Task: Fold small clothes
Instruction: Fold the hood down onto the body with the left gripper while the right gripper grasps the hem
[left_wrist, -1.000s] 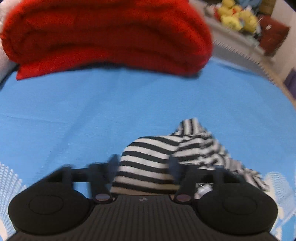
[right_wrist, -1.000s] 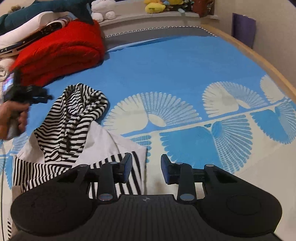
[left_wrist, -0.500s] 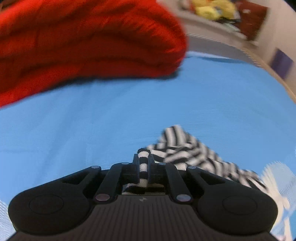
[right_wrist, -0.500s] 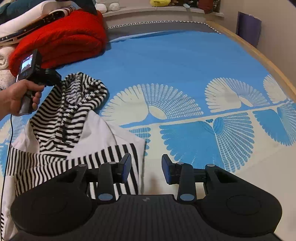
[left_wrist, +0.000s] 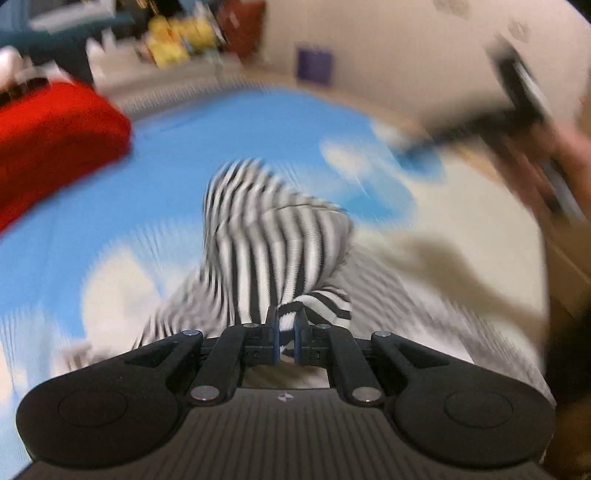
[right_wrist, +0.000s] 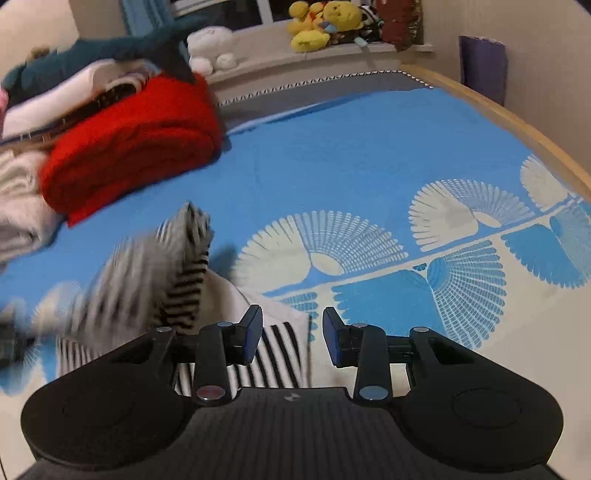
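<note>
The striped garment (left_wrist: 273, 240) is a small item of black-and-white striped knit with plain white panels (right_wrist: 225, 295). It lies crumpled on the blue bed cover. One striped fold is pinched at its edge and raised, standing in a loose peak above the remainder; this part appears blurred. A flat striped section (right_wrist: 273, 354) rests on the cover at the near edge, beside the white panel.

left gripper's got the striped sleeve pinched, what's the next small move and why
Probably carry the pinched fold across and lay it on the white body panel. The left gripper is shut on the striped garment, lifted off the blue bedspread, while the right gripper hangs open above the hem, holding nothing.
</note>
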